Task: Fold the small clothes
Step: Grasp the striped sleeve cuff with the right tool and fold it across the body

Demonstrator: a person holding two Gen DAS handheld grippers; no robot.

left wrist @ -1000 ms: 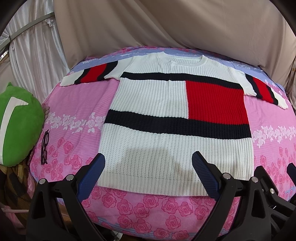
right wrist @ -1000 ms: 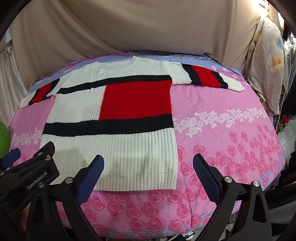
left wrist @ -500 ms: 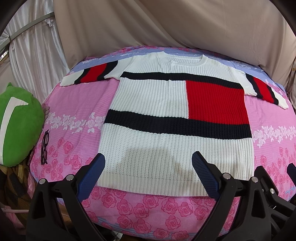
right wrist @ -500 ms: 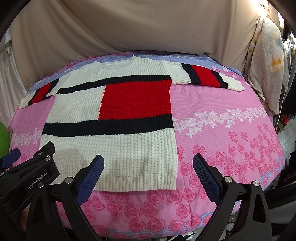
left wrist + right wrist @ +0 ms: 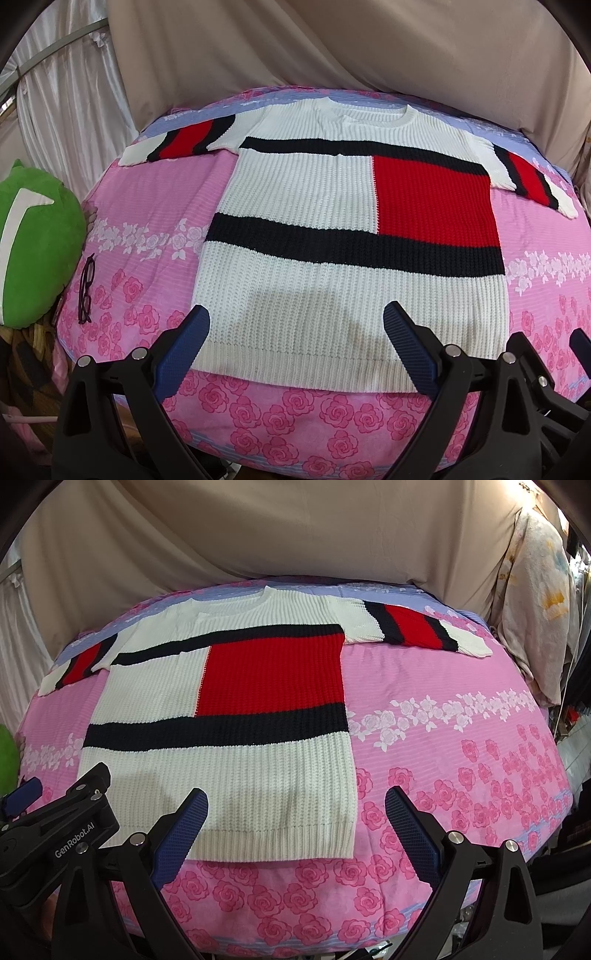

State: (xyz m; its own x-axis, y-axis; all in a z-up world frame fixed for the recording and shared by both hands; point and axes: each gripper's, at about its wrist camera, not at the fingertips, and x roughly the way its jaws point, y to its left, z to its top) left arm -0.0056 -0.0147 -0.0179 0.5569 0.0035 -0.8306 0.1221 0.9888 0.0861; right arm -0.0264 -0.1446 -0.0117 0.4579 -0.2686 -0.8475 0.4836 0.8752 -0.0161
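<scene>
Left wrist view: your white ribbed knit sweater with navy bands and a red block (image 5: 332, 258) lies flat and face up on the pink rose-print bedsheet (image 5: 147, 206), both sleeves spread toward 10 and 2 o'clock, hem at 6 o'clock. No fold is visible; by my judgement the whole task remains ahead. Your left gripper (image 5: 295, 343) stands wide open and empty, poised above the hem, its left finger near the hem's left corner; contact with the knit cannot be confirmed. A green plush cushion (image 5: 33, 243) sits at 9 o'clock, with dark-framed spectacles (image 5: 86, 288) beside it (keep clear of both).

Right wrist view: the same sweater (image 5: 229, 760) fills the left half, its right hem corner between your fingers. Your right gripper (image 5: 295, 823) is likewise fully spread, holding nothing. The left gripper's body shows at 8 o'clock.
</scene>
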